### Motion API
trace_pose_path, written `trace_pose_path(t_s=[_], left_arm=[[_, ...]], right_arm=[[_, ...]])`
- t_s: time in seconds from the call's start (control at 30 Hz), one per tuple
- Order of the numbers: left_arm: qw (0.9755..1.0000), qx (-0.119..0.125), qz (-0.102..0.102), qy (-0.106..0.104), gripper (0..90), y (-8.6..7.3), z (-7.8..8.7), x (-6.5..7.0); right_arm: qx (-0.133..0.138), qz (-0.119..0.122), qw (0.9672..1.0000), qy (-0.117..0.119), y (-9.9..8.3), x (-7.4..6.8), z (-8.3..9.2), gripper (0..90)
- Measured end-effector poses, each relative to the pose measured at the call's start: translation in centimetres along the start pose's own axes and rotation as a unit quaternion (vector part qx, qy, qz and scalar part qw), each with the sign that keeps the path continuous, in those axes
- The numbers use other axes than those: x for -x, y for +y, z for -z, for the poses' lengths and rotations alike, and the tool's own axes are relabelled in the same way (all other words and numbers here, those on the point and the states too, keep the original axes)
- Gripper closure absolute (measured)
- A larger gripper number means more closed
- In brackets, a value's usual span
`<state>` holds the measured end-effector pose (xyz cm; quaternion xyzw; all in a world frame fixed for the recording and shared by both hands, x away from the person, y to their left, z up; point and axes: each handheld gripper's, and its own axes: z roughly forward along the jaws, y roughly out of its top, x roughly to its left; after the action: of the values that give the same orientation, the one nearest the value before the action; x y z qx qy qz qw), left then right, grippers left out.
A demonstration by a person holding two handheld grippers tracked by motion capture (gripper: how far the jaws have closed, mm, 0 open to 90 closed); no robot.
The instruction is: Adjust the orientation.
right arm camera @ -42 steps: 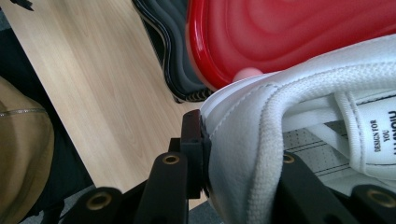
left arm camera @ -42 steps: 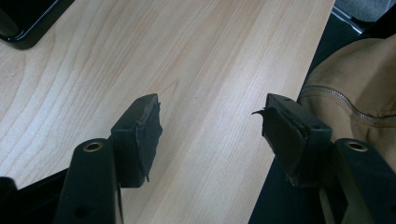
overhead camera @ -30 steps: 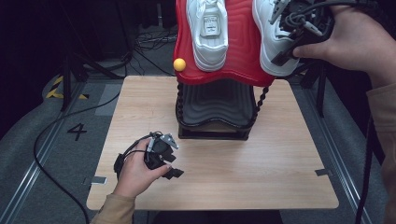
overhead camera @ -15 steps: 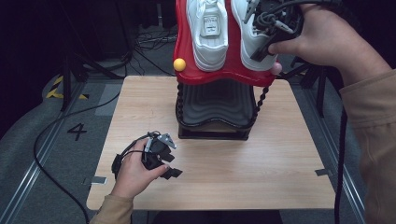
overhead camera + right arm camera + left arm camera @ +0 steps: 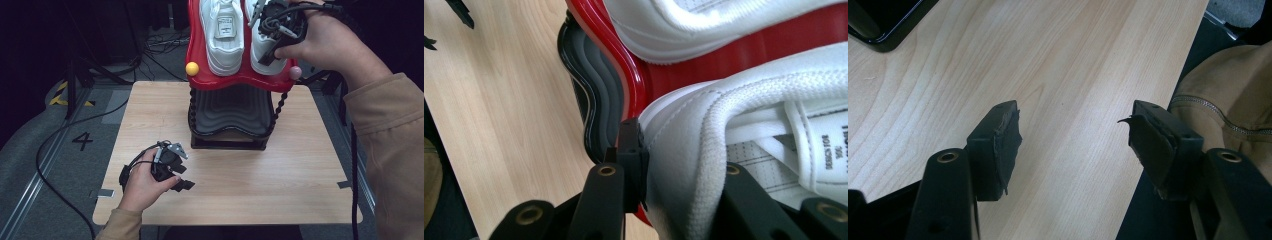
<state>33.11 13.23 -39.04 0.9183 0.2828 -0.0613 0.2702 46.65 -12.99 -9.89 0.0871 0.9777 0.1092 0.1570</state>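
Near left on the pale wood-grain table: left gripper, resting in the hand, black jaws wide apart with worn, ragged pads, only bare wood between them. Just behind the middle, a black ribbed rack base with wavy ridges and twisted posts. On top, a glossy red tray of curved, wavy shape, carrying two white shoes. Left shoe with smooth leather and a tongue label, untouched. Far right: right shoe, padded woven collar and flat laces, clamped by right gripper, one black pad outside the heel wall, other jaw inside the opening.
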Motion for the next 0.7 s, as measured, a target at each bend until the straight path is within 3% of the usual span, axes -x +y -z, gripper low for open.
trace_pose_path(t_s=[0.47, 0.7], left_arm=[[1.0, -0.003, -0.001, -0.004, 38.2, 0.0, -0.2, 0.1], [1.0, -0.004, -0.002, -0.004, 38.2, 0.1, -0.3, 0.1]], right_arm=[[0.016, 0.002, 0.9999, 0.004, 0.6, -0.3, -2.1, 75.4], [0.02, -0.004, 0.9998, 0.003, 0.8, 0.0, -2.3, 75.3]])
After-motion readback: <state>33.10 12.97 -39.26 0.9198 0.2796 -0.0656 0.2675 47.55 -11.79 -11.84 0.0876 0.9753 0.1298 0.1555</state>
